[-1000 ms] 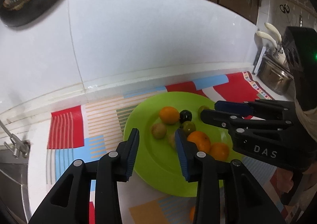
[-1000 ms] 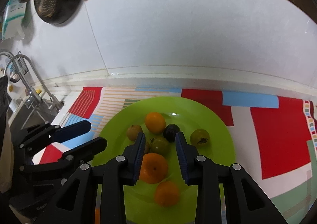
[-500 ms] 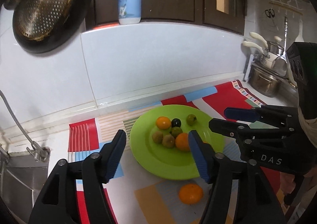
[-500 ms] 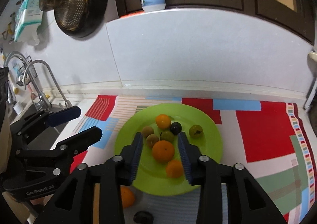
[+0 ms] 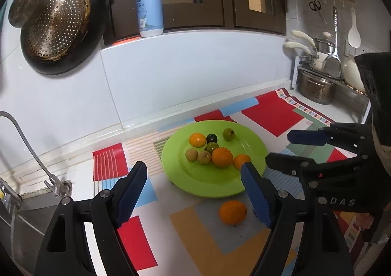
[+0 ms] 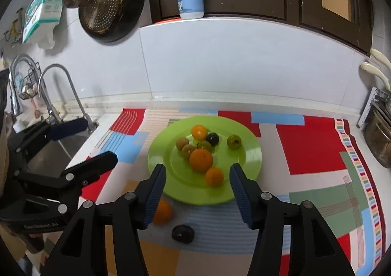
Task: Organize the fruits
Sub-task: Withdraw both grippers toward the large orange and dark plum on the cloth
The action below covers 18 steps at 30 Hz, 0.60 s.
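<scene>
**Both tools drawn back and opened wide; two fruits outstanding**

Checked against views from one second earlier. Found the left tool [image 5: 194, 178] and the right tool [image 6: 197, 173] pulled well back from the green plate [image 6: 251, 153], having earlier hung close over the pile. Found both sets of jaws spread wide where before they stood narrow. Saw nothing gripped in either tool.

Judged this as a release and withdrawal, with a fresh pick to follow. Brought into view by the retreat: two fruits lying loose on the patterned mat [image 6: 310, 144] over the worktop.

Counted on the plate, eight fruits:
- three oranges, largest [image 6: 200, 160] near centre
- two green fruits, one [image 6: 233, 141] apart at 2 o'clock
- two brown fruits, at 10 o'clock
- one dark plum [image 6: 212, 138] at 12 o'clock

Counted off the plate, two fruits:
- one loose orange [image 5: 232, 212], just beyond the rim at 6 o'clock in the left view
- one dark fruit [image 6: 182, 233], further out at 6 o'clock in the right view

Assessed task as nearly done, pending those two.
</scene>
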Available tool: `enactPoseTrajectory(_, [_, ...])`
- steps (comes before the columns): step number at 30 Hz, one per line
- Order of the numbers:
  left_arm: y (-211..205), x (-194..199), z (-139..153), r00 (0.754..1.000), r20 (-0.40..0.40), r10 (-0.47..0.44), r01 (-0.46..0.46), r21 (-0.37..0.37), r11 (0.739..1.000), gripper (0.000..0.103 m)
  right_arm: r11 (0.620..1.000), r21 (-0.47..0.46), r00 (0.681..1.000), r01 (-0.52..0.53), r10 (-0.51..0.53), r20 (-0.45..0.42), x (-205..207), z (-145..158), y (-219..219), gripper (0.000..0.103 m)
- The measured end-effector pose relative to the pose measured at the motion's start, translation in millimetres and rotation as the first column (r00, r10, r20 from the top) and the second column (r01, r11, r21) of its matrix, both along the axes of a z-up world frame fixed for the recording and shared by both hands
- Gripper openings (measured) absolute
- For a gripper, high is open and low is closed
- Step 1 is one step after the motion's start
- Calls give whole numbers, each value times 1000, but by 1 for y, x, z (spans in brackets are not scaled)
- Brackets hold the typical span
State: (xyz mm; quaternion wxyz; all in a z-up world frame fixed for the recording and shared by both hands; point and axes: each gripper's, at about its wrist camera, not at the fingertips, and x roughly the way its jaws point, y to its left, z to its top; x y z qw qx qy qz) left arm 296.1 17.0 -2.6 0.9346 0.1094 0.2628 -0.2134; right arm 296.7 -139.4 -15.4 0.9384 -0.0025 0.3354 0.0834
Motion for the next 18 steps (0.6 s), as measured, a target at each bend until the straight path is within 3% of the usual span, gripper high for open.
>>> enactPoseTrajectory(12, [-6, -18, -22, 993, 11, -116, 114, 104, 988, 79, 999, -42, 995, -29, 25, -93, -16, -28, 11, 55])
enactPoseTrajectory(18, [-10, -16, -36, 984, -38, -172, 176, 128, 976, 79, 996, -66, 988, -65, 54, -145, -18, -42, 15, 55])
